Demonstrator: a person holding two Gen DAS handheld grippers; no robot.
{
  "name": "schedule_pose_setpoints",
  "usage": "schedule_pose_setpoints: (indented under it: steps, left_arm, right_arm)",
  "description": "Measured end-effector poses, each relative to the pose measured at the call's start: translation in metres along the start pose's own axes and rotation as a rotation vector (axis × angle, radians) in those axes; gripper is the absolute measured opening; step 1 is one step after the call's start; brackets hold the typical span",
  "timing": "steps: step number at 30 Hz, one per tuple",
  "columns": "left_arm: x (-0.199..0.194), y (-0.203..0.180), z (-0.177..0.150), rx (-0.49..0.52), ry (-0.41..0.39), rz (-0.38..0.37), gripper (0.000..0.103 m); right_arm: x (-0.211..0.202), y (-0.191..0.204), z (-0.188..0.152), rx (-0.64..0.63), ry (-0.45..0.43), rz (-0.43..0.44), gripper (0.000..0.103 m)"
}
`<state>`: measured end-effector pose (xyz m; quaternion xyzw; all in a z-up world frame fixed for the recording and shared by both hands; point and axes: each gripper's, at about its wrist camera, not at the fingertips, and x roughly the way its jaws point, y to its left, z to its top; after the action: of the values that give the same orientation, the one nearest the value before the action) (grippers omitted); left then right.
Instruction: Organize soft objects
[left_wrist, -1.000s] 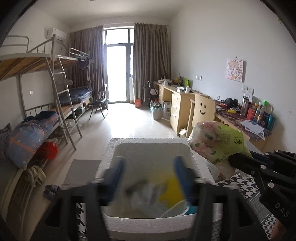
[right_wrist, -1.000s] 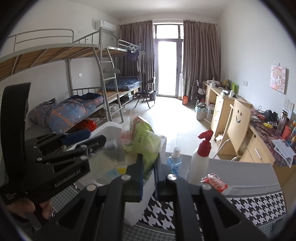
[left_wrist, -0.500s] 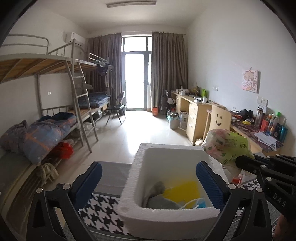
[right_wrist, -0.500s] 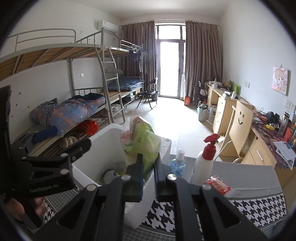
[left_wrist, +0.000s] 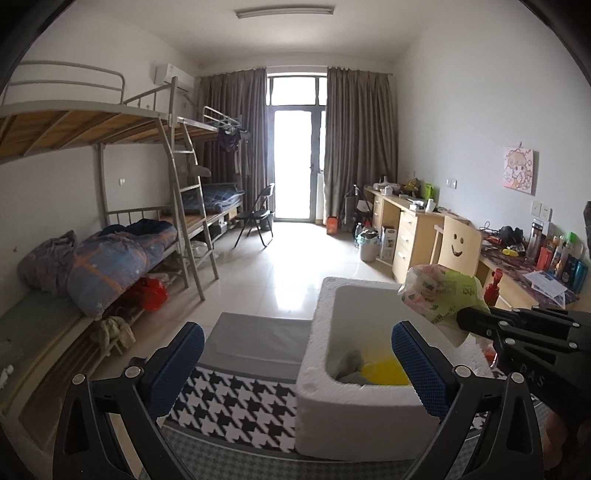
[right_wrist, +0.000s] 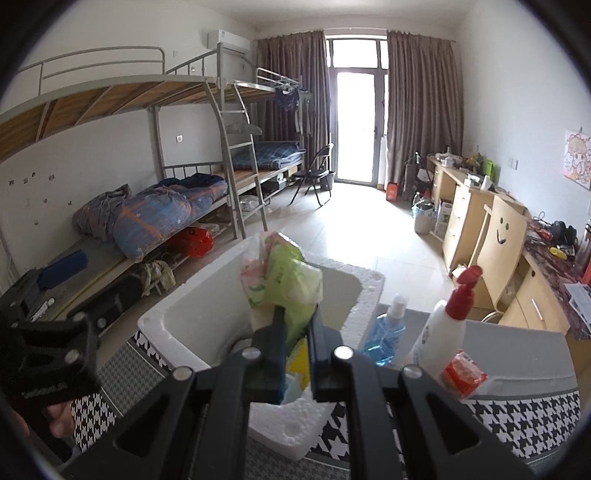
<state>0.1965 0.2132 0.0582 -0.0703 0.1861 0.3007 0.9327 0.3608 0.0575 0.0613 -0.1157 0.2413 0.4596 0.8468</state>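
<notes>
One soft green-and-pink plastic pack (right_wrist: 284, 280) sits pinched in the right tool (right_wrist: 297, 354) over the white foam box (left_wrist: 321, 373) on the table; left tool (left_wrist: 295, 369) has just opened wide, empty.

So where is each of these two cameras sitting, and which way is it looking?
Left wrist view: sits on the left tool, looking between its open fingers at the foam box; the right tool shows.
Right wrist view: sits on the right tool, shut on a green tissue pack over the box; the left tool and a fingertip show.
Both share the box, the pack and the bunk beds.
</notes>
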Motion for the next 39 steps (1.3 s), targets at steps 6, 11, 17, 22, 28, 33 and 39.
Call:
schedule_pose_setpoints:
  steps: [6,11,17,22,28,33,39]
  left_arm:
    - [0.001,0.010,-0.005,-0.012,0.023,0.017,0.102]
    - [0.000,0.010,-0.009,-0.011,0.036,0.024,0.102]
    - [-0.003,0.016,-0.015,-0.021,0.039,0.028,0.102]
    - [-0.006,0.018,-0.019,-0.023,0.044,0.028,0.102]
    - [-0.011,0.019,-0.021,-0.026,0.041,0.029,0.102]
    - [-0.024,0.016,-0.021,-0.012,0.026,0.023,0.102]
    - [-0.042,0.009,-0.022,-0.017,0.009,0.005,0.102]
  right_arm:
    - [0.010,-0.003,-0.001,0.012,0.029,0.007,0.012]
    - [0.015,-0.003,-0.001,0.014,0.052,0.011,0.012]
    - [0.021,0.000,-0.002,0.001,0.069,0.015,0.014]
    - [0.024,0.000,-0.003,0.024,0.096,0.026,0.057]
    - [0.012,0.001,-0.001,0.031,0.071,0.035,0.065]
    - [-0.009,-0.002,-0.001,0.029,0.025,0.032,0.070]
    - [-0.041,0.001,-0.011,0.009,-0.047,0.020,0.085]
